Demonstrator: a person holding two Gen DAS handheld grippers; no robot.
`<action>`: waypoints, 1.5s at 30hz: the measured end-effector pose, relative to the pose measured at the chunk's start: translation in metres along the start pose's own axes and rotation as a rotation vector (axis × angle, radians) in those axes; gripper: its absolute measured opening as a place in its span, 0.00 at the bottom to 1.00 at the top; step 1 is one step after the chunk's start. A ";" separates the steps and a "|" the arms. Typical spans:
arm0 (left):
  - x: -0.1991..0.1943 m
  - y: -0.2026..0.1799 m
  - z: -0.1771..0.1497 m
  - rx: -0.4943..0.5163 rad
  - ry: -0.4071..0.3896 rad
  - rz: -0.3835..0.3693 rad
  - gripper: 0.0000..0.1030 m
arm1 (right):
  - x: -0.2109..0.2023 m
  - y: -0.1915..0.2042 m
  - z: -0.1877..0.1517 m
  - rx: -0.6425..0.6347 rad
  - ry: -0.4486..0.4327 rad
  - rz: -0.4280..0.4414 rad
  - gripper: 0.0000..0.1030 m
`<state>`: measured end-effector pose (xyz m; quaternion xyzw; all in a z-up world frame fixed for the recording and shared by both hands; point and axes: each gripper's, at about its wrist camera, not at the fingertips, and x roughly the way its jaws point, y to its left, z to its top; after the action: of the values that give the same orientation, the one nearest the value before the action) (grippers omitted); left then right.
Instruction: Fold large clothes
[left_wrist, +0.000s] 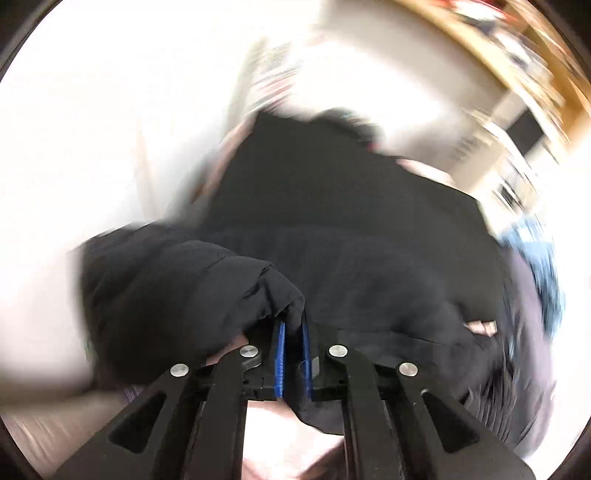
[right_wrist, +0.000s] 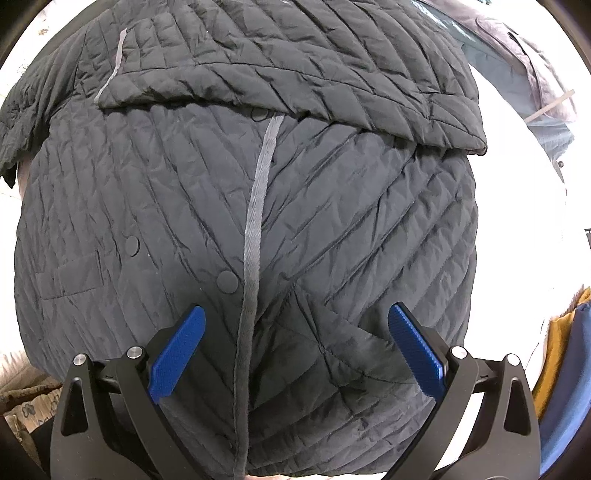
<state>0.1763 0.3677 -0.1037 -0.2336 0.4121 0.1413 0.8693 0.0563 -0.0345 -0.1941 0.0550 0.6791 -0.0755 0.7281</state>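
Note:
A large dark quilted jacket (right_wrist: 332, 206) lies spread on a white surface and fills the right wrist view. A grey trim strip (right_wrist: 255, 221) runs down its front beside round snaps. One sleeve (right_wrist: 295, 74) is folded across the upper part. My right gripper (right_wrist: 295, 314) is open and empty, hovering over the jacket's lower front. In the blurred left wrist view, my left gripper (left_wrist: 293, 325) is shut on a fold of the jacket's dark fabric (left_wrist: 192, 288), which bunches up to the left of the blue pads.
Other garments lie at the right edge of the right wrist view: a grey-brown one (right_wrist: 535, 74) at the top, yellow and blue ones (right_wrist: 569, 362) lower down. A patterned cloth (right_wrist: 26, 398) shows at lower left. The left wrist view is motion-blurred, with shelves (left_wrist: 517, 55) at upper right.

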 end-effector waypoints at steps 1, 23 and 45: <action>-0.015 -0.032 0.001 0.091 -0.038 -0.039 0.06 | 0.000 -0.002 0.001 0.002 -0.002 0.004 0.95; 0.022 -0.357 -0.299 1.013 0.411 -0.489 0.87 | -0.007 -0.103 -0.018 0.235 -0.002 -0.014 0.95; 0.067 -0.251 -0.153 0.824 0.237 -0.134 0.87 | -0.078 -0.023 0.180 -0.190 -0.404 -0.024 0.95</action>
<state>0.2289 0.0776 -0.1677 0.0922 0.5151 -0.1198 0.8437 0.2238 -0.0874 -0.1024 -0.0380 0.5242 -0.0292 0.8503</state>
